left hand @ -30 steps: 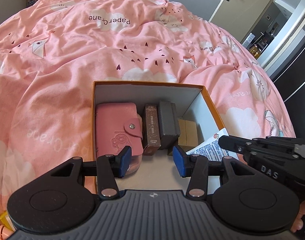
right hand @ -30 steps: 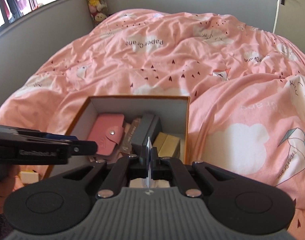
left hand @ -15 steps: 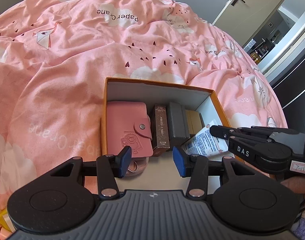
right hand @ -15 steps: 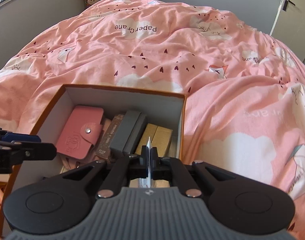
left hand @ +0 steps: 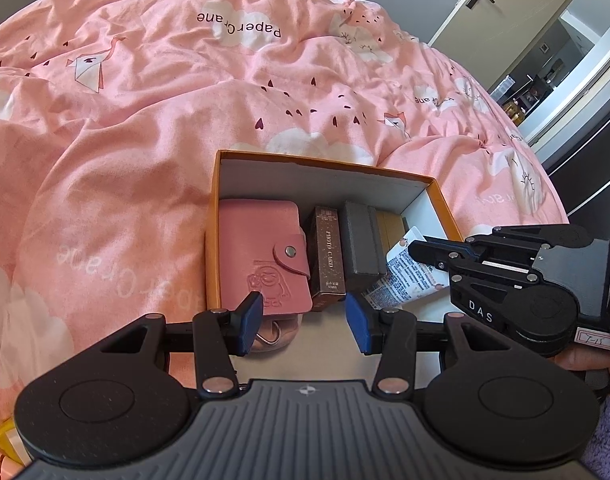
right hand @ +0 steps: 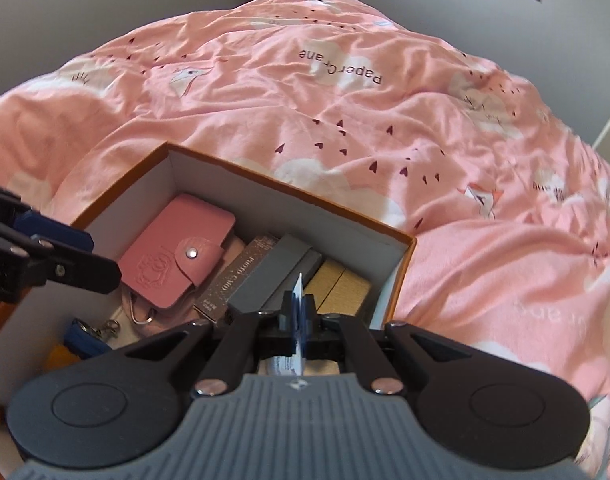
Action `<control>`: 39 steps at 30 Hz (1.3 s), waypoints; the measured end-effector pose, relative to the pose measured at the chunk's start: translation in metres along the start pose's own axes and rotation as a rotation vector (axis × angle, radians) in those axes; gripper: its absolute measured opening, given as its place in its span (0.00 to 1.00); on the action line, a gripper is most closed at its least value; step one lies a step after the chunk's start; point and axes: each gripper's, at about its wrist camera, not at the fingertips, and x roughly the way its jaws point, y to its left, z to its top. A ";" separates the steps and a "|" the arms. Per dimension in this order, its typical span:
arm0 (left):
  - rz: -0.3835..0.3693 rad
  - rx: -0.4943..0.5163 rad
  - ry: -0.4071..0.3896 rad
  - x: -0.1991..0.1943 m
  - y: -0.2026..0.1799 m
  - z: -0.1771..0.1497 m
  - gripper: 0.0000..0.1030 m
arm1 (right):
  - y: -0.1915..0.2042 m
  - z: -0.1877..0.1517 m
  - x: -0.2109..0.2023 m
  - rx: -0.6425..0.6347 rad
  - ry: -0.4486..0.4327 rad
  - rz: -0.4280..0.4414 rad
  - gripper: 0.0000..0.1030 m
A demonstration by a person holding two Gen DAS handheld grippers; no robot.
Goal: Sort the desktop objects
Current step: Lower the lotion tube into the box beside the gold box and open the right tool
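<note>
An orange-rimmed cardboard box (left hand: 215, 216) (right hand: 401, 280) sits on a pink bed. In it lie a pink card wallet (left hand: 261, 256) (right hand: 177, 256), a brown "PHOTO CARD" box (left hand: 329, 256) (right hand: 233, 276), a grey box (left hand: 361, 240) (right hand: 273, 276) and a tan box (left hand: 391, 220) (right hand: 341, 284). My right gripper (right hand: 299, 312) (left hand: 421, 250) is shut on a flat white printed sachet (left hand: 405, 276) (right hand: 299, 292), held over the box's right side. My left gripper (left hand: 303, 320) is open and empty above the box's near end; its finger (right hand: 53, 232) shows in the right wrist view.
A pink quilt (left hand: 145, 100) printed with clouds and "Paper Crane" covers the bed all round the box. A key ring (left hand: 271, 336) and a blue keychain (right hand: 83, 336) lie in the box's near end. A doorway (left hand: 545, 40) opens at the far right.
My right gripper has carried the sachet leftward and lower over the box. The left gripper has drawn back a little and stayed open.
</note>
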 end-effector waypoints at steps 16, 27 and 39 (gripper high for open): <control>0.017 -0.016 -0.028 -0.019 0.008 -0.009 0.51 | 0.028 -0.009 -0.038 0.057 0.017 0.013 0.11; -0.025 -0.033 -0.044 -0.029 0.015 -0.015 0.51 | 0.052 -0.021 0.029 0.059 0.231 -0.058 0.05; -0.077 -0.060 -0.042 -0.031 0.028 -0.013 0.51 | 0.043 -0.020 0.053 0.069 0.276 -0.159 0.03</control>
